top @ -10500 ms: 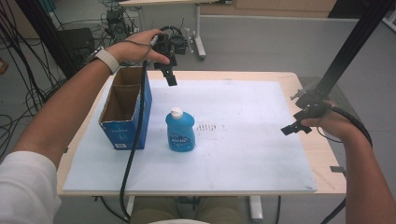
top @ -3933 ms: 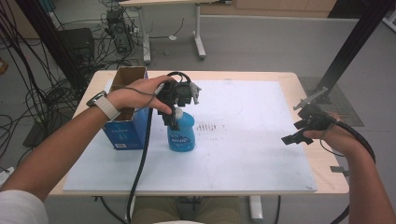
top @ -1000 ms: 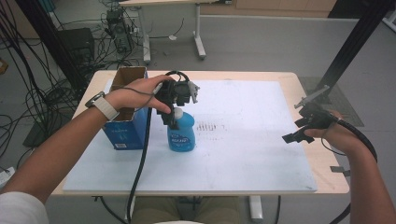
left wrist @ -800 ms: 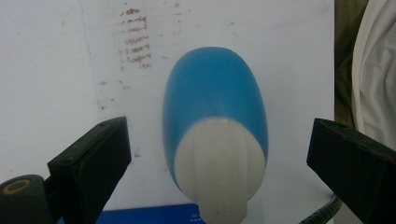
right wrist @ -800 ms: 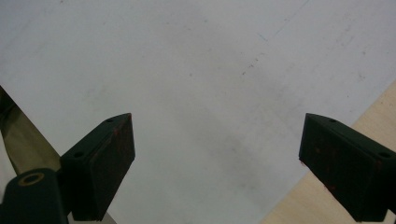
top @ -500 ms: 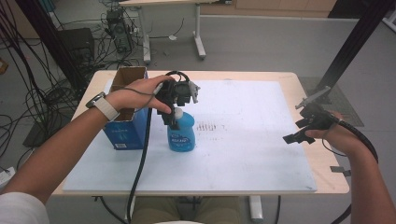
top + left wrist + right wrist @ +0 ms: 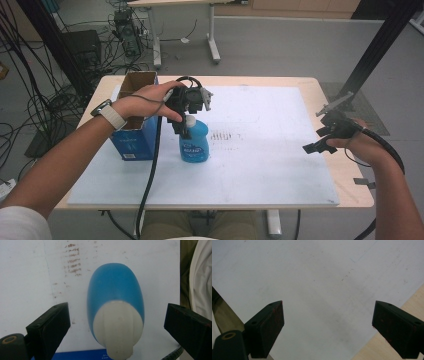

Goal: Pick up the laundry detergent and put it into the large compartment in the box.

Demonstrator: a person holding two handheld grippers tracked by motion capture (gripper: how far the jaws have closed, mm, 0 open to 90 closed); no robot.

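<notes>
White-topped wooden counter (image 7: pixel 260 170). Blue plastic bottle with white cap (image 7: pixel 193 141) stands left of centre, beside blue cardboard box (image 7: pixel 134 135). Left hand-held gripper (image 7: pixel 117 325) straddles cap, jaws apart. Right hand-held gripper (image 7: pixel 320 142) near right edge, jaws apart.

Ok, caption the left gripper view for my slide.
Open left gripper straddling the white cap of an upright blue bottle.

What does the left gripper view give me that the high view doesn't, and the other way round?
Left gripper view: the open jaws stand well clear on either side of the blue plastic bottle, its white cap centred between them, untouched. High view: the open cardboard box with blue sides just left of the bottle, the left gripper poised over the cap, and the right gripper open by the table's right edge. Both: the bottle upright on the white mat, beside brown smudges.
</notes>
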